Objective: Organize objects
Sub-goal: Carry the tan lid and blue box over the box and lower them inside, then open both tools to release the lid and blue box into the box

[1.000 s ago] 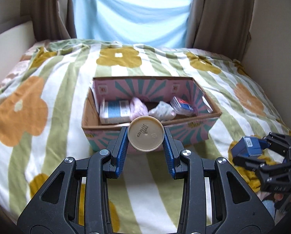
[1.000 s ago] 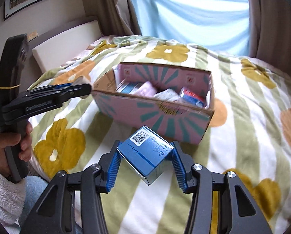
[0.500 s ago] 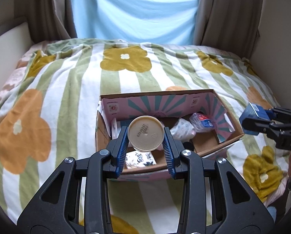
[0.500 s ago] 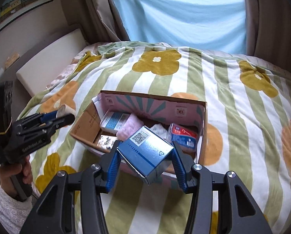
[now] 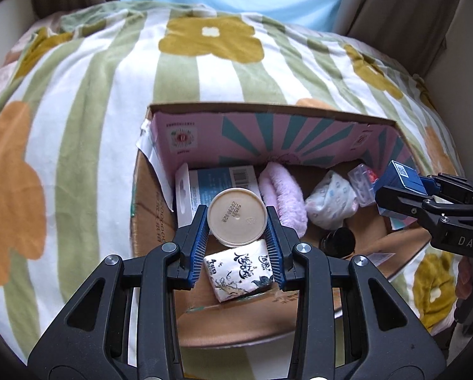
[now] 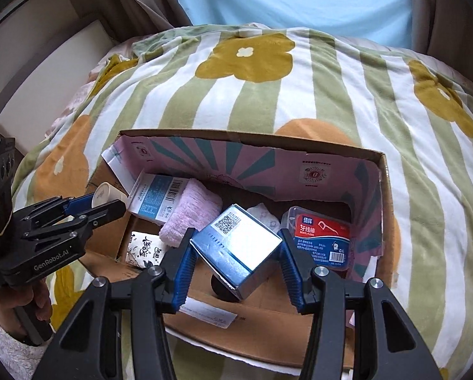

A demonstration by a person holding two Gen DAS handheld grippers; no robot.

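The left hand-held gripper [image 5: 237, 218] squeezes a round cream tub [image 5: 237, 215]; the right hand-held gripper [image 6: 235, 251] squeezes a small blue box [image 6: 236, 247]. Both hang right above the open pink cardboard box [image 6: 299, 171] on the bed.

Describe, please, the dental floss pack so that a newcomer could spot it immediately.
Find the pink-and-teal cardboard box on the flowered blanket. The dental floss pack lies in its right end, against the side wall. It alone is a clear plastic case with a red-and-blue label showing a floss pick.
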